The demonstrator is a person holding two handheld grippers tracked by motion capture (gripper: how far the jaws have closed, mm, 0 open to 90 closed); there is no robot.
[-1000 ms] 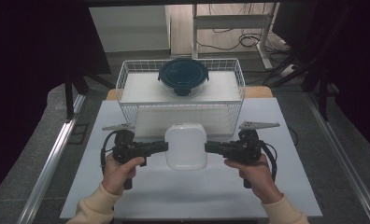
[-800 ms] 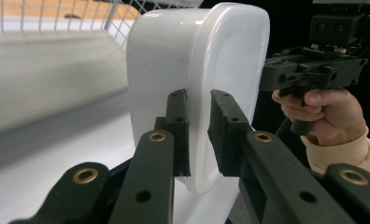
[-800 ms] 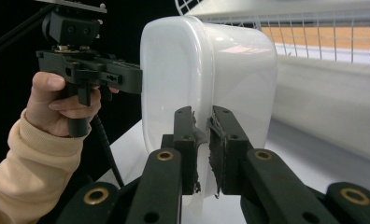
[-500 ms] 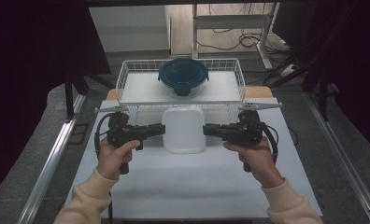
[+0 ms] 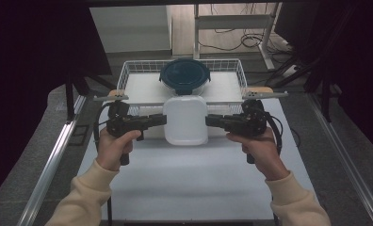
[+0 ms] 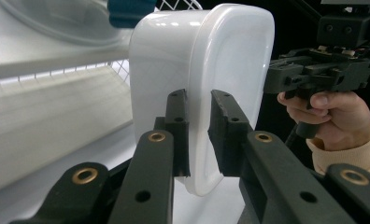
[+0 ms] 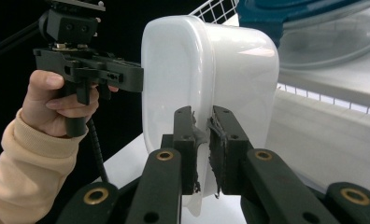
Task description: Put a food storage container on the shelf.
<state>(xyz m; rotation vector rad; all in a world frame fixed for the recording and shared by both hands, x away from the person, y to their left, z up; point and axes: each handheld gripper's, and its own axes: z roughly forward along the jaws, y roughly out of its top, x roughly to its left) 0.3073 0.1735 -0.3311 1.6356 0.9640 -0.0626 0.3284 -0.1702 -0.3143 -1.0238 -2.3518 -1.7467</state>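
A white lidded plastic container (image 5: 185,120) hangs in the air at the front rim of a white wire basket (image 5: 128,69), held between both grippers. My left gripper (image 5: 164,119) is shut on the rim of its left side, and my right gripper (image 5: 207,119) is shut on the rim of its right side. In the left gripper view the container (image 6: 206,79) stands on edge with the jaws clamped on its lip (image 6: 198,135). From the right gripper the same container (image 7: 206,74) and its pinched lip (image 7: 202,140) appear. A round glass bowl with a dark blue lid (image 5: 184,75) sits in the basket.
The white table (image 5: 189,179) stretches in front of the basket. Metal rails (image 5: 48,165) run along both sides. Behind the basket stands a shelf frame with cables (image 5: 231,28). Two grey plates (image 5: 110,98) top the grippers.
Both grippers have carried the white container up and away from me, from the table's middle to the basket's front rim. The bowl has stayed put.
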